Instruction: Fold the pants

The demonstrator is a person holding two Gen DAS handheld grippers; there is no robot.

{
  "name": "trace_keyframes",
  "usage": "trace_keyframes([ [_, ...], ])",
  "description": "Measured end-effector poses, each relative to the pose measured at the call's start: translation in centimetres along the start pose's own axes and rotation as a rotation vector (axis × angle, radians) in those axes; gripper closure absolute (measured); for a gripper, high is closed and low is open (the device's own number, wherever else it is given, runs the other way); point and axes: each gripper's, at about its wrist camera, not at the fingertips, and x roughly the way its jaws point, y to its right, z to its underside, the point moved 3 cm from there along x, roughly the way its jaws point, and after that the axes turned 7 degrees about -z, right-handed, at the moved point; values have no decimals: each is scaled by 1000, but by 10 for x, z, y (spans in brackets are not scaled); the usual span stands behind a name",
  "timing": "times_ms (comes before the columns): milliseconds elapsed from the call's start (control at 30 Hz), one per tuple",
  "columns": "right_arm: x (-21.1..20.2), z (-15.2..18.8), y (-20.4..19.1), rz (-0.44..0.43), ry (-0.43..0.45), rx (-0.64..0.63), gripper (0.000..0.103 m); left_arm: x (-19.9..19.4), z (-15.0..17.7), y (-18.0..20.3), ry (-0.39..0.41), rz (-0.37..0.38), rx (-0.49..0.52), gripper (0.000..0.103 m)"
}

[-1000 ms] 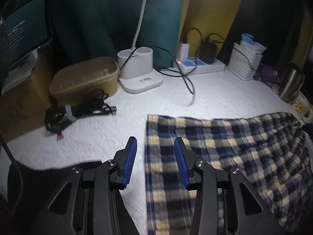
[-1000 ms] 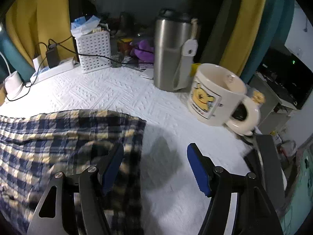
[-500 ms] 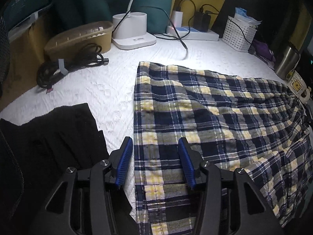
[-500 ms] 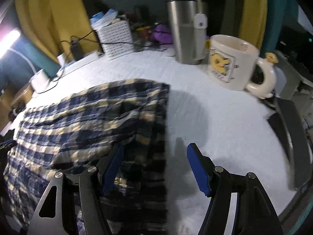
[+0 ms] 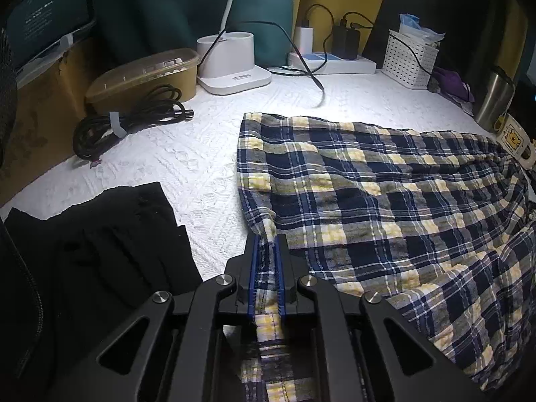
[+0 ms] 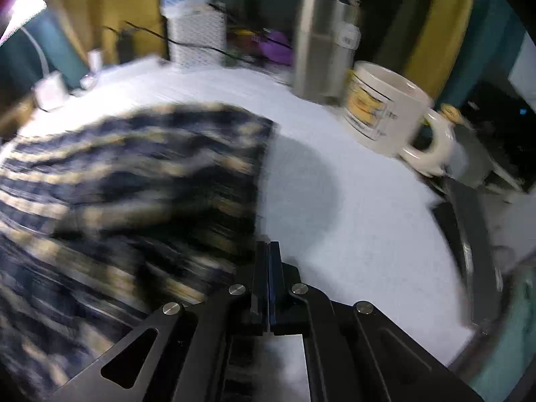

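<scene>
Both grippers are closed. The left gripper clamps a bunched fold at the near edge of the plaid pants, whose cloth runs between its blue pads. The pants lie spread across the white textured table cover, beside a black garment. The right gripper has its pads pressed together at the pants' blurred edge; whether cloth sits between them cannot be told. A cream mug and steel tumbler stand beyond.
</scene>
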Motion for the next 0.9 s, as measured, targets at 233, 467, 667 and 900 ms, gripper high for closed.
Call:
trace_keyframes([
  [233, -31, 12, 20, -8, 42, 63, 103, -26, -4, -3, 47, 20, -15, 92],
  [467, -65, 31, 15, -4, 102, 80, 102, -69, 9, 7, 124, 60, 22, 60],
  [667, -82, 54, 10, -8, 118, 90, 102, -91, 34, 14, 134, 99, 51, 56],
  [900, -96, 87, 1, -39, 136, 104, 102, -100, 78, 26, 104, 151, 79, 53],
])
